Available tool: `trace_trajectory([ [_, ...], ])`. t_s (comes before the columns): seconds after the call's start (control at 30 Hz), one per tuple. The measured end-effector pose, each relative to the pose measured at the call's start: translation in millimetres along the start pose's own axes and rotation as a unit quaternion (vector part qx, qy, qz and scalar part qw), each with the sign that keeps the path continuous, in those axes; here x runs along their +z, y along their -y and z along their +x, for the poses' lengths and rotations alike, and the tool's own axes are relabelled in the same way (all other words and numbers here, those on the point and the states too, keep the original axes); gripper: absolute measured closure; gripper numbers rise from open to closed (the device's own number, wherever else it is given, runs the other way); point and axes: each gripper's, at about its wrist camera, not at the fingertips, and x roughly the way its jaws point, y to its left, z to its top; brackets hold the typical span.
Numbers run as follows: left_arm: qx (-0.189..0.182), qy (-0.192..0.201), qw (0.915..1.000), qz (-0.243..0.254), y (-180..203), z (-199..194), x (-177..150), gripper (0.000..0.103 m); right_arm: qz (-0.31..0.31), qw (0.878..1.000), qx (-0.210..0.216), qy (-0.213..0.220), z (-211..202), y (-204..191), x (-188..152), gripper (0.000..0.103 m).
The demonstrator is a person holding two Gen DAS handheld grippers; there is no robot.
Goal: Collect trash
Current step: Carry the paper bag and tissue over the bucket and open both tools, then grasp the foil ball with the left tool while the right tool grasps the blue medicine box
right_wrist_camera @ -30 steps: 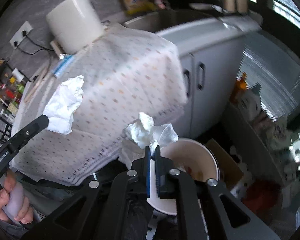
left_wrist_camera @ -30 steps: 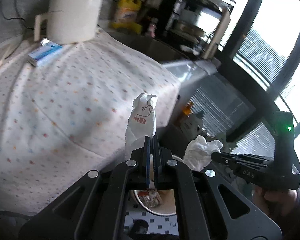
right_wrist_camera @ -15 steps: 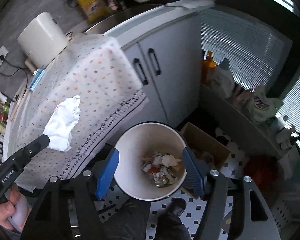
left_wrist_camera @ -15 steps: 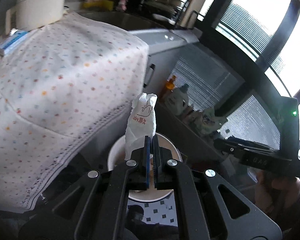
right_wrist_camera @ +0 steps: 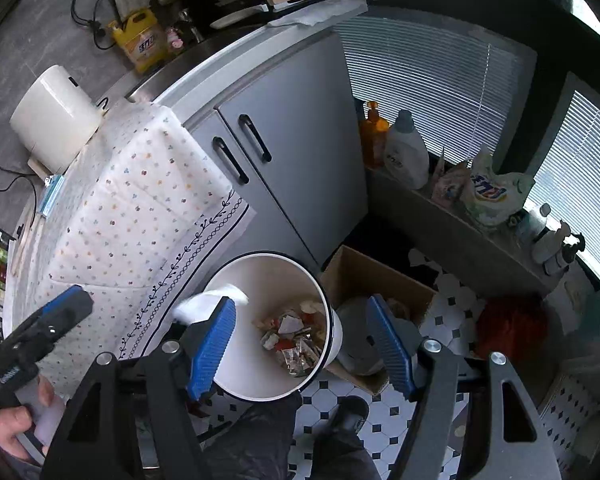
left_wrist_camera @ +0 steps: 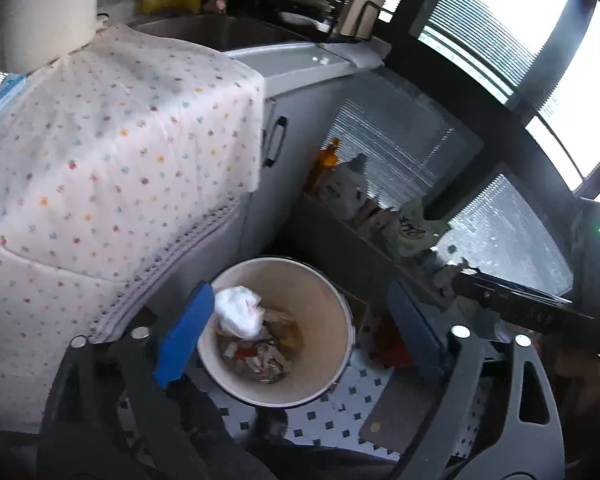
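A white round bin [left_wrist_camera: 312,292] stands on the tiled floor with mixed trash in its bottom. My left gripper [left_wrist_camera: 299,296] hangs over it, its jaws opening, and nothing is between them. A crumpled white paper [left_wrist_camera: 238,312] sits free at the bin's left inner side, just past the left pad. From the right wrist view the same paper [right_wrist_camera: 210,300] shows at the bin [right_wrist_camera: 268,280] rim. My right gripper [right_wrist_camera: 302,302] is open and holds nothing above the bin. The left gripper [right_wrist_camera: 56,316] shows at lower left, held by a hand.
A table under a dotted cloth [right_wrist_camera: 140,208] borders the bin on the left, and a grey cabinet [right_wrist_camera: 292,152] stands behind it. A cardboard box [right_wrist_camera: 364,276] sits right of the bin. Bottles and bags line the window ledge [right_wrist_camera: 440,204]. A person's dark leg and shoe [right_wrist_camera: 348,416] are below.
Both grippers moved from beside the cloth-covered table to above the bin. The right one opened first and let go of its tissue; the left one then opened and let go of the printed paper.
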Motion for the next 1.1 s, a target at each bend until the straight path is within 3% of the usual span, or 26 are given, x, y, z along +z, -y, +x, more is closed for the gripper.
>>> trace_trajectory([
  [0.2,0.044,0.035,0.998,-0.03,-29.3,-24.8,10.8,0.009,-0.023,1.0,0.017,0.006,5.6,-22.0,12.8,0.03],
  [0.37,0.083,0.074,0.9923,-0.056,-59.1,-55.3,18.0,0.008,-0.054,0.998,0.034,0.02,9.9,-60.0,27.5,0.011],
  [0.43,0.094,0.087,0.9895,-0.067,-70.9,-66.5,19.7,0.008,-0.066,0.997,0.041,0.028,9.7,-74.1,32.8,0.008],
  [0.9,0.149,0.156,0.9641,-0.155,-175.3,-127.8,41.1,0.008,-0.133,0.986,0.094,0.04,32.0,-195.0,77.5,0.008],
  [1.1,0.162,0.164,0.9595,-0.162,-220.8,-138.2,62.5,0.008,-0.149,0.983,0.103,0.041,48.1,-244.1,98.0,0.008],
])
